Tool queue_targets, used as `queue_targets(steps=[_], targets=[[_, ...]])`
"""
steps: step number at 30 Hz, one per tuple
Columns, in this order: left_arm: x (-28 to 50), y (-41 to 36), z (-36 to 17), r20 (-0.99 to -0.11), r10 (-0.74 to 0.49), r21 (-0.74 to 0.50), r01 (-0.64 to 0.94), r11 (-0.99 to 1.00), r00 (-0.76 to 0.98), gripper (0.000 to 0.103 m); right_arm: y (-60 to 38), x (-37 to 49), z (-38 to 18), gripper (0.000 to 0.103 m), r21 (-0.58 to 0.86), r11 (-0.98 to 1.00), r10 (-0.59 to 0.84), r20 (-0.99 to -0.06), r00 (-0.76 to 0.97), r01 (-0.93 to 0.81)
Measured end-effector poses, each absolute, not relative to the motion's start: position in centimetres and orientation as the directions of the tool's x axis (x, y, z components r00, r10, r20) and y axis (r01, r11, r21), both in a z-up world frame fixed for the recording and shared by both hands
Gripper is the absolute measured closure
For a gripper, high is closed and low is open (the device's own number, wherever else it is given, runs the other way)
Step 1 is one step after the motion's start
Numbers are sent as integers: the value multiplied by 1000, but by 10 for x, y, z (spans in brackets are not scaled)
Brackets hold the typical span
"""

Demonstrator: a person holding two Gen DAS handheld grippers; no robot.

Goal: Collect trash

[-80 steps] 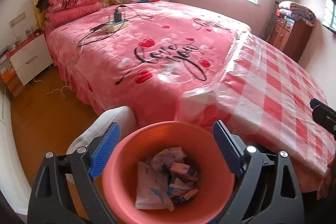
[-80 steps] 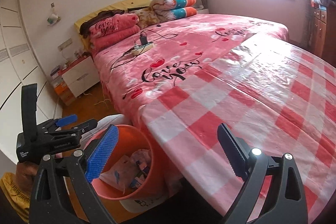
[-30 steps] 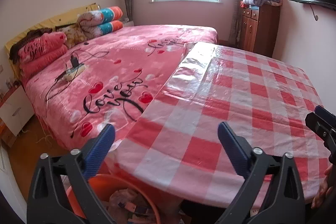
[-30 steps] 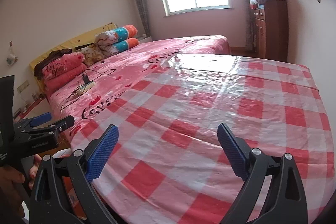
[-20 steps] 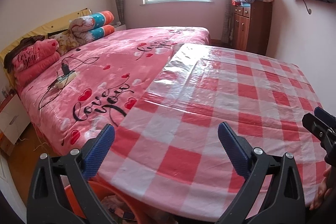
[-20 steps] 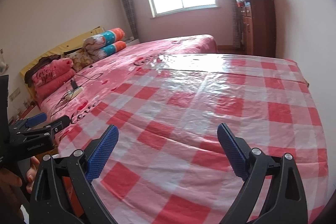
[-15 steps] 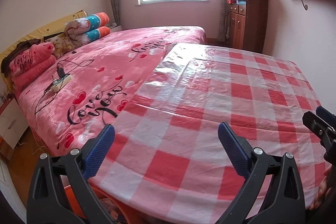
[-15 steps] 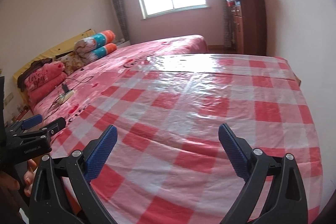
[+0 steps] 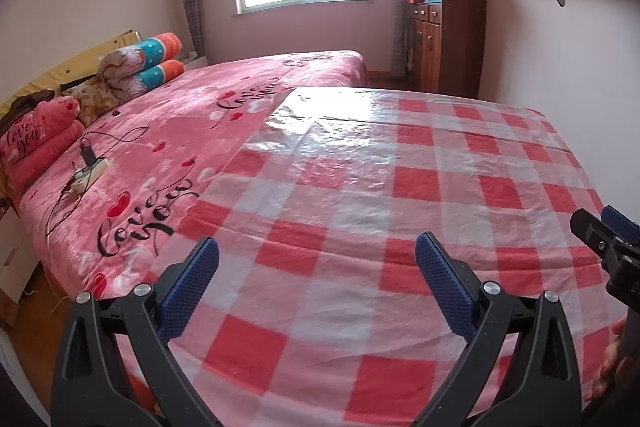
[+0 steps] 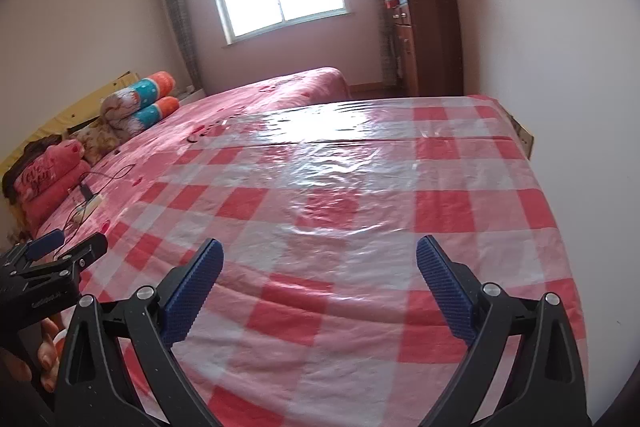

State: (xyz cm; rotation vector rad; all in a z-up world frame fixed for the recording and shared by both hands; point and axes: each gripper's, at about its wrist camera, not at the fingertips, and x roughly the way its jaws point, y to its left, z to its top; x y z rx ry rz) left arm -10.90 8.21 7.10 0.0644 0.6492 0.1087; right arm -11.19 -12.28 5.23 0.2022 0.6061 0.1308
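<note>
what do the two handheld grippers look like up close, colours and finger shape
Both look alike: the left gripper and right gripper have matte black angular plastic arms with triangular cut-outs and silver rivets. Each finger ends in a dark blue, finely ridged pad. Seen from the side, the left gripper's body shows a blue part on top and faint raised lettering. No sleeves or cables visible.

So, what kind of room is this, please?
Most likely a home bedroom. A bed with a pink heart-print blanket and rolled bedding fills one side, a wooden cabinet holds folded quilts, and a red checked plastic cover lies in front.
</note>
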Motion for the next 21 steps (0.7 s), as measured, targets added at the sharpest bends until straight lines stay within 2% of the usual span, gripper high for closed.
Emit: queue_targets(steps=[21], targets=[[-70,25,64,-618,55,90,0,996,785,4,-161,-98,45,7,162,985,40,-579,814,67]])
